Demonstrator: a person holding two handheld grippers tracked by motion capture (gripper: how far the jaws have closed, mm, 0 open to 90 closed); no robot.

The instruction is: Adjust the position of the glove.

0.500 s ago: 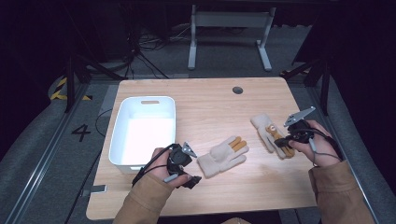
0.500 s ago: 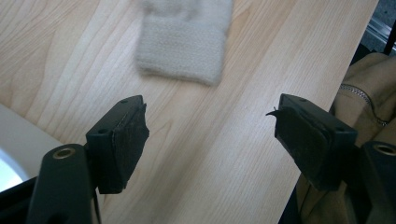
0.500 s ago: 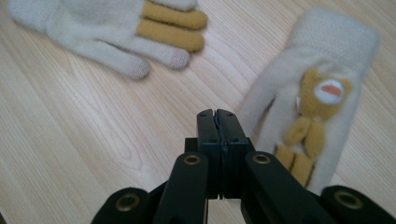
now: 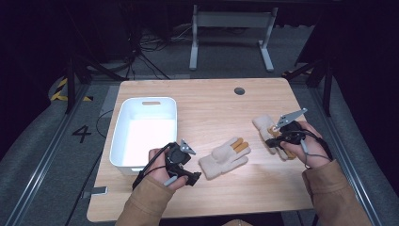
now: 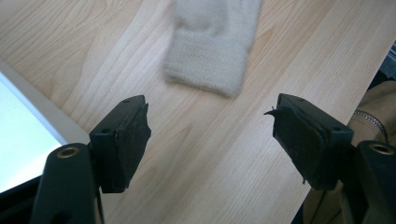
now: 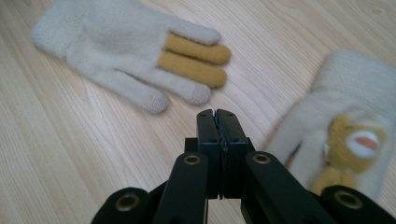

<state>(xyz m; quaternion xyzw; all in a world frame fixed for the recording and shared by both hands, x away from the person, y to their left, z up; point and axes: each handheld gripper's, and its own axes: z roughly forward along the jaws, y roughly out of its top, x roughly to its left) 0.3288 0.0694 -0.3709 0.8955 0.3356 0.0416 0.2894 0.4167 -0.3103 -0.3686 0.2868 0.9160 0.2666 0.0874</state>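
While both gloves [image 4: 224, 157] [image 4: 264, 126] lie mid-frame outside the bin [image 4: 123, 141], nothing is packed: left gripper [image 5: 212, 140] gapes empty, right gripper [image 6: 217, 116] closed, empty.

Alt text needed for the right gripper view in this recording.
The right gripper, jaws closed on nothing, hovers over a wooden table. Ahead lies a cream glove with two mustard fingers; at right, a second cream glove with a yellow animal face.

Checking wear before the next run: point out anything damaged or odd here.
The left gripper has frayed pads: the lining on both jaws looks torn and ragged at the edges. Otherwise both gloves lie flat beside the white bin; nothing spilled.
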